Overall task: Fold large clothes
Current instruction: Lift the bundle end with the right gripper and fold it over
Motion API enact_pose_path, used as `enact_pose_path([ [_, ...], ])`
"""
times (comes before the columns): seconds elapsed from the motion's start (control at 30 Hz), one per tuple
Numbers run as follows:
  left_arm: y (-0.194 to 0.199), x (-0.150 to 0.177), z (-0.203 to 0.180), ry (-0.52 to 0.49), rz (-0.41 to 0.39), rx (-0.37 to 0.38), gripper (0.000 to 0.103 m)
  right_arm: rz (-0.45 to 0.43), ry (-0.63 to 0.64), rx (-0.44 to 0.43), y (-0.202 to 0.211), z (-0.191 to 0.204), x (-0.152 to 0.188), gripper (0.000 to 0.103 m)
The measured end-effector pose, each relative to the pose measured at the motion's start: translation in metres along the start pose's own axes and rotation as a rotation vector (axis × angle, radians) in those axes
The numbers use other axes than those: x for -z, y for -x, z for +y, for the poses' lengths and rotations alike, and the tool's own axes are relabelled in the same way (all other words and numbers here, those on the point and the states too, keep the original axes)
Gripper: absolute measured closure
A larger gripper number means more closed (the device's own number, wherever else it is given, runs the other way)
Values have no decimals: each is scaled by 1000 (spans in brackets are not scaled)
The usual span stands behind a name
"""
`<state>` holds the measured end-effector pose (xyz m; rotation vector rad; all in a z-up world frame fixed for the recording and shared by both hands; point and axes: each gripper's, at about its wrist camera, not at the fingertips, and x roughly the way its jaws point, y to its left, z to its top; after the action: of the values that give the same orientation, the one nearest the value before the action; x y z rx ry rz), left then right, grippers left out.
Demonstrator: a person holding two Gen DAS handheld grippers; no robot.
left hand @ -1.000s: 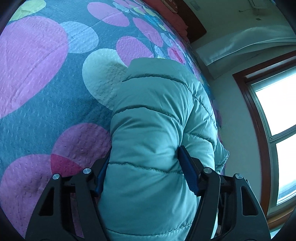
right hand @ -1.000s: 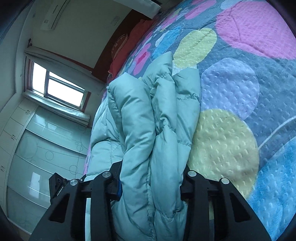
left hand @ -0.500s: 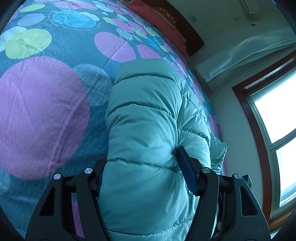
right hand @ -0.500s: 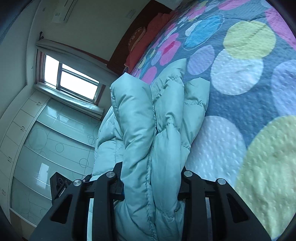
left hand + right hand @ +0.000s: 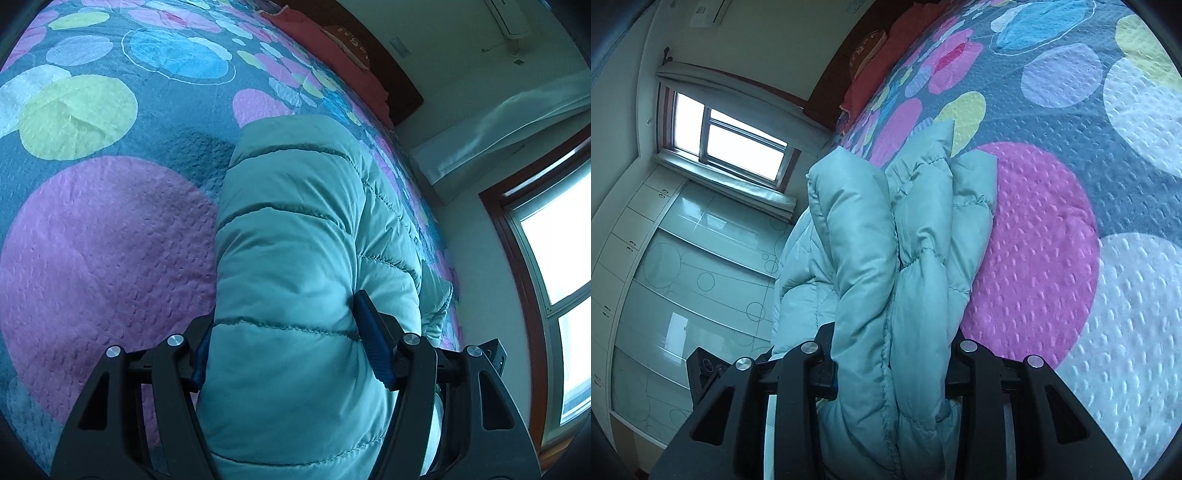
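Bunching between both tongs, the teal puffer jacket [image 5: 295,258] is held above the bed [image 5: 103,229]; the left tongs [image 5: 284,332] and right tongs [image 5: 892,354] are each clamped on its thick folds. A window [image 5: 727,138] is seen beyond.

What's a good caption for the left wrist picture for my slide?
Left gripper clamps a puffy teal jacket above a spotty bedspread.

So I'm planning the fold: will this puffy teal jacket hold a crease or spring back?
The jacket bulges between the left tongs, so it likely springs back. Its sheen hints at slipperiness. In the right tongs it bunches, so probably floppy.
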<state>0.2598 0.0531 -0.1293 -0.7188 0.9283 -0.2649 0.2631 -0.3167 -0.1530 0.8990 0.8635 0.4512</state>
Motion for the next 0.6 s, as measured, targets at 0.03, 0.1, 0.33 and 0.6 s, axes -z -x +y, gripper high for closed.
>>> enact_pose_path([
  [0.03,2,1,1,-5,-2,3,38,1,6,20,4,0,0,57],
  [0.1,9,4,2,-14,-11,2,33,1,13,47,3,5,-5,49],
  [0.33,39,35,20,3,-25,-4,17,1,-8,46,38,3,20,35],
  [0.6,41,58,25,66,32,58,33,37,-53,12,46,-5,50,41],
])
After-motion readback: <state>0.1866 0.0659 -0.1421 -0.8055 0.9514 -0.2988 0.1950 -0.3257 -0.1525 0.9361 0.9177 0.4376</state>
